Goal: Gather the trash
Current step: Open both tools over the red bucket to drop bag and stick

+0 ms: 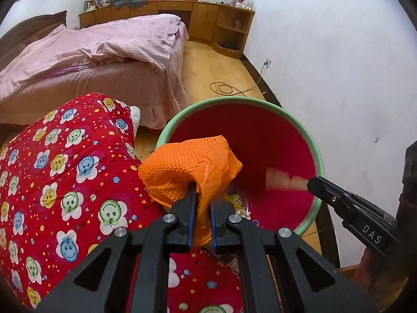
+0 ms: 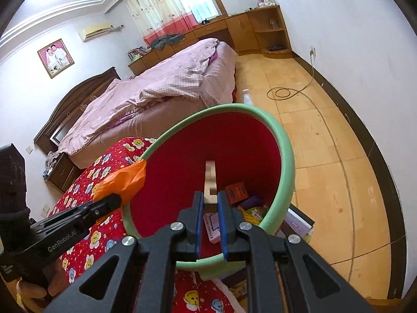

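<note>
Bin [image 1: 286,114]: round, red inside, pale green rim, tilted toward both cameras, set beside a red quilt [image 1: 65,169] printed with smiling flowers. Several scraps are seen at its bottom in the right wrist view, among them a brown-orange packet [image 2: 235,191], a purple wrapper [image 2: 251,200] and a pink-and-white carton [image 2: 212,225].

Left gripper [image 1: 202,203]: jaws are clamped on an orange bag [image 1: 190,164] with a waffle-textured surface. The bag is held at the near-left rim of the bin, bunched above the fingers and partly draped over the rim.

Right gripper [image 2: 210,203]: jaws are closed on a pale beige strip [image 2: 210,180], possibly notched wood or card; the blur in the left wrist view prevents a firmer identification. The strip is held out over the open mouth of the bin, above the scraps, and is not touching the wall.

Surroundings: a bed [image 2: 161,88] with a pink checked cover lies beyond the quilt. Wooden cabinets [image 1: 208,20] are ranged under a curtained window. A coiled cable [image 2: 284,92] lies on the wooden floor [image 2: 325,156], run to a wall socket. A framed portrait [image 2: 55,57] is hung on the far wall.
</note>
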Action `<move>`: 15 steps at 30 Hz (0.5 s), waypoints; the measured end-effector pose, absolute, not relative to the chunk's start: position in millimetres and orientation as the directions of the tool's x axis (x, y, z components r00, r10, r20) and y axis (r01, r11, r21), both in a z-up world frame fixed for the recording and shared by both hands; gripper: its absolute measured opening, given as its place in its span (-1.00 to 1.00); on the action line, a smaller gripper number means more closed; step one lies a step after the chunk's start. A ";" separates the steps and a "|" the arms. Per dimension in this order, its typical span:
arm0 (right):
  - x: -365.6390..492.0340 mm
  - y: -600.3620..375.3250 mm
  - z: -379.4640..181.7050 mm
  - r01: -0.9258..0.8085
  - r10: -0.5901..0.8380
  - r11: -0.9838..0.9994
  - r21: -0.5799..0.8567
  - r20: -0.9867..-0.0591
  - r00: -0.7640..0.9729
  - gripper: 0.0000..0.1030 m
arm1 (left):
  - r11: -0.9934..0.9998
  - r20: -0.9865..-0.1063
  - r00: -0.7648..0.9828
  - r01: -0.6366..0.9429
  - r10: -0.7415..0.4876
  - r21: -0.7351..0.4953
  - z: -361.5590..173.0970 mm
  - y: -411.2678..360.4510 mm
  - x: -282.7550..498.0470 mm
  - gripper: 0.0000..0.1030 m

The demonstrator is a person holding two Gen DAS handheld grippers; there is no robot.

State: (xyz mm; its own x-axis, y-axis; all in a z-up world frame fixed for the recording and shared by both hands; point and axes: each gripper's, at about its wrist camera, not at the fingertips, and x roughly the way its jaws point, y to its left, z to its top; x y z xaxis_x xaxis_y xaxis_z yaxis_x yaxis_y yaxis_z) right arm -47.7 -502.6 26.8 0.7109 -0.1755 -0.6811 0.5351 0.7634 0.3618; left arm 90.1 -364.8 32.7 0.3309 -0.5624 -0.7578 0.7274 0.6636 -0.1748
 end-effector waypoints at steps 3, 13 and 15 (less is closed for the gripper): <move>-47.9 -503.3 23.2 0.536 -0.171 0.760 0.368 -0.682 0.711 -0.73 | 0.661 -0.766 0.317 0.728 -0.559 -0.181 29.8 -366.6 91.2 -0.63; -54.5 -496.8 27.0 0.530 -0.164 0.756 0.385 -0.672 0.722 -0.61 | 0.670 -0.759 0.330 0.719 -0.562 -0.183 34.1 -357.8 84.0 -0.30; -56.9 -493.5 29.8 0.526 -0.165 0.758 0.385 -0.668 0.726 -0.58 | 0.673 -0.754 0.333 0.716 -0.566 -0.188 37.5 -351.4 80.3 -0.30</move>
